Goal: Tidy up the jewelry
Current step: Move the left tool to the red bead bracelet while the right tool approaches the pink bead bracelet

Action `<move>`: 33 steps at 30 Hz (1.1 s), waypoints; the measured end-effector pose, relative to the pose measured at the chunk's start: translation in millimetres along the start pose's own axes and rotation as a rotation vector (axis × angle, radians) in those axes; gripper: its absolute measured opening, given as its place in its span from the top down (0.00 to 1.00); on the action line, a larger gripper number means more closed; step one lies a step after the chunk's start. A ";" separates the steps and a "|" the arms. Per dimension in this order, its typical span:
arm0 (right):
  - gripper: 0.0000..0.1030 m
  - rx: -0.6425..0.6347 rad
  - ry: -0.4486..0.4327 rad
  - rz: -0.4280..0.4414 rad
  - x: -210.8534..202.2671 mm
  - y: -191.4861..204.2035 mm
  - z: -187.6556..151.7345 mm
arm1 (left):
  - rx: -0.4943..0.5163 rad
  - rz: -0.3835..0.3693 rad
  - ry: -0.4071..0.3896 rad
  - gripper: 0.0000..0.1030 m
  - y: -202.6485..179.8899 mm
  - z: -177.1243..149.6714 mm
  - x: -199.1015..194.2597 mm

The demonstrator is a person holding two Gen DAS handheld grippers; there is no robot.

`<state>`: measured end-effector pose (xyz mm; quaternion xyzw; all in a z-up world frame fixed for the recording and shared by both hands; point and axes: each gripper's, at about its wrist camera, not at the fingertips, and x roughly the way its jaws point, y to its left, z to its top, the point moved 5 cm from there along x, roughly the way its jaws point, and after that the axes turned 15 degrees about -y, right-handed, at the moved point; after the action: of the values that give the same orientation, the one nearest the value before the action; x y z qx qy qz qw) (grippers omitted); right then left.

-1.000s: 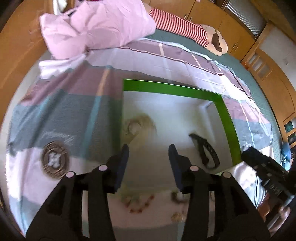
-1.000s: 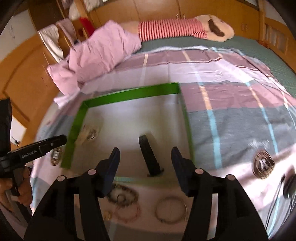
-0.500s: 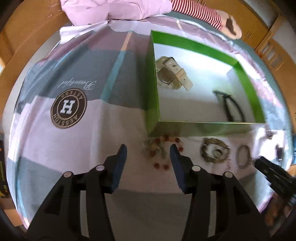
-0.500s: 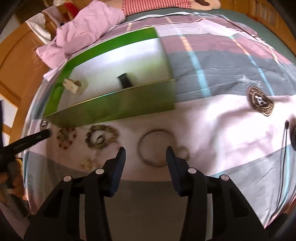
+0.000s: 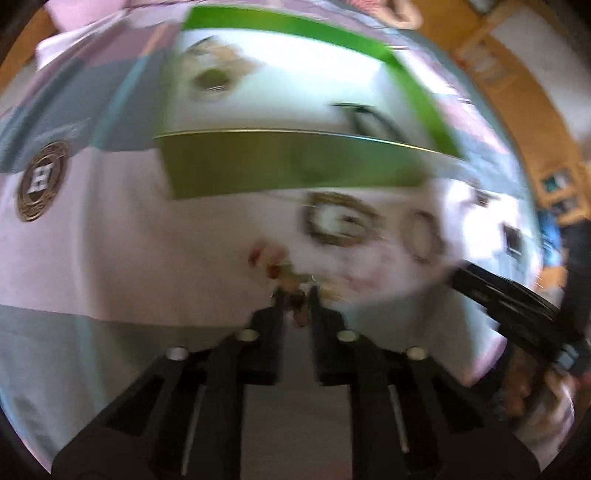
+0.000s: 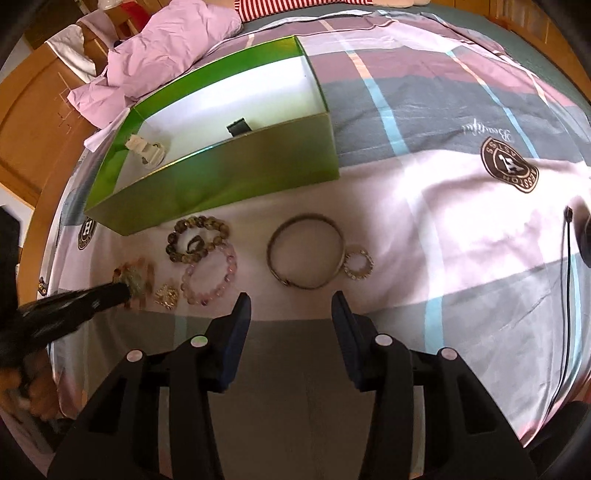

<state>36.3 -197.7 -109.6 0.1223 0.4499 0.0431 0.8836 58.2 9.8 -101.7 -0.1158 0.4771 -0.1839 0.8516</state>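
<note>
Left tool [image 5: 295,291], fingers pressed together, pinching the red-beaded bracelet [image 6: 135,277] on the bed [image 6: 424,206] before the green box [image 6: 221,173]. Right tool [image 6: 291,301], fingers spread, hovers near the metal bangle [image 6: 306,256].

**A bedroom at home, with the bed as worktop**

The whole surface is a bed, spread with a patchwork duvet cover [image 6: 424,122] in pink, grey and plum blocks, printed with round crest badges [image 6: 509,170]. A crumpled lilac pillow [image 6: 162,62] lies at the far end beside a red-and-white striped cushion [image 6: 280,5]. Warm wooden wardrobe panels [image 6: 33,122] stand close along the bedside. Bracelets [image 6: 197,240] lie loose on the cover in front of an open green box [image 6: 221,177].
</note>
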 end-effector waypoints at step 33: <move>0.63 -0.162 0.058 -0.033 14.8 39.0 -11.6 | -0.058 0.239 0.016 0.57 44.6 -9.5 14.1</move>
<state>37.0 -155.2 -117.8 0.0419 0.4725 0.0681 0.8777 65.8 43.9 -134.1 -0.0813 0.4997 -0.0679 0.8597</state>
